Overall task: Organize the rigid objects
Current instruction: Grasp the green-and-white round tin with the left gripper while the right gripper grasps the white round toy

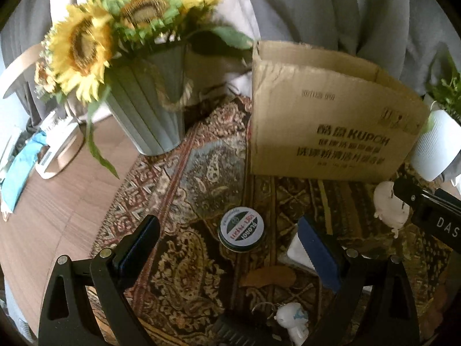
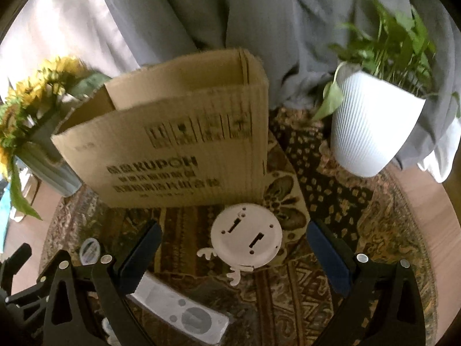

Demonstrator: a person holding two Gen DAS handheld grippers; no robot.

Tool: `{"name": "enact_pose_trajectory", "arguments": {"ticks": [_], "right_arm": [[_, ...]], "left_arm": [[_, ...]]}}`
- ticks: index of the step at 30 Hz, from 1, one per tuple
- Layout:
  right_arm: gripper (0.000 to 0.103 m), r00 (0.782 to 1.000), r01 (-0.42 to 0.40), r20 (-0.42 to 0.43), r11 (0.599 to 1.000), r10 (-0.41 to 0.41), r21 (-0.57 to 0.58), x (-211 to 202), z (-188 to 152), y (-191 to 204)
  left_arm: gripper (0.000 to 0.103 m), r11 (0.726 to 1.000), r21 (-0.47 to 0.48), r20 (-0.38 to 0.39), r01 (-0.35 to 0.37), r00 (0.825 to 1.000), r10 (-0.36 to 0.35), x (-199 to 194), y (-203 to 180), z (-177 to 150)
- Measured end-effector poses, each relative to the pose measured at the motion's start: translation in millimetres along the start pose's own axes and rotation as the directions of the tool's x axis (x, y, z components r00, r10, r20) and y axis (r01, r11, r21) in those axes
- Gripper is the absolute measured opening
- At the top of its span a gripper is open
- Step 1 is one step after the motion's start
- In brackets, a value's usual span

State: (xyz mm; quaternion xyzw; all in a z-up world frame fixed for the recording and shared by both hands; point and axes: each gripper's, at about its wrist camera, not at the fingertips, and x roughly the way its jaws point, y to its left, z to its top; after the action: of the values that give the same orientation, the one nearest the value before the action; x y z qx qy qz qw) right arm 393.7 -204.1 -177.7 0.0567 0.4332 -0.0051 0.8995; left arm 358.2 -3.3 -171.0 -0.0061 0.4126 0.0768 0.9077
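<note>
- Left gripper (image 1: 230, 248) is spread wide, empty, straddling the round tin (image 1: 241, 232) on the rug (image 1: 184, 173).
- Right gripper (image 2: 234, 243) is likewise spread around the white disc (image 2: 246, 235), before the cardboard box (image 2: 173, 144).
- Both look light, stiff; the tin's smooth rim may slip, so pinch across its sides.

Sunflowers in grey bucket (image 1: 152, 109), white potted plant (image 2: 371, 127), patterned rug (image 1: 196, 167), grey curtains (image 2: 259, 14)

1 box (image 1: 331, 121), 2 plant pots (image 2: 371, 132), 1 tin (image 1: 240, 229), 1 remote (image 2: 184, 314)
</note>
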Motion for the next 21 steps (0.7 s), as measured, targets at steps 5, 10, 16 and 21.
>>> {"name": "enact_pose_trajectory", "arguments": {"ticks": [5,10,16,21], "right_arm": [[0.102,0.999,0.01,-0.035,1.0,-0.01,0.012,18.3,-2.3,-5.2],[0.102,0.998,0.027,-0.065,0.999,-0.026,0.023,35.0,-1.0,-11.4],[0.102,0.995,0.038,-0.091,0.998,-0.035,0.04,50.3,0.3,-14.8],[0.102,0.992,0.045,-0.116,0.998,-0.04,0.046,60.7,-0.8,-13.1]], "left_arm": [[0.097,1.0,-0.009,-0.066,0.006,0.998,-0.006,23.1,-0.5,-2.5],[0.097,1.0,-0.013,-0.098,0.006,0.995,-0.007,38.6,-4.1,-0.9],[0.091,0.999,-0.034,-0.145,0.01,0.989,-0.015,54.1,-3.7,-1.2],[0.083,0.999,-0.046,-0.18,0.016,0.983,-0.024,68.9,-3.2,-1.0]]}}
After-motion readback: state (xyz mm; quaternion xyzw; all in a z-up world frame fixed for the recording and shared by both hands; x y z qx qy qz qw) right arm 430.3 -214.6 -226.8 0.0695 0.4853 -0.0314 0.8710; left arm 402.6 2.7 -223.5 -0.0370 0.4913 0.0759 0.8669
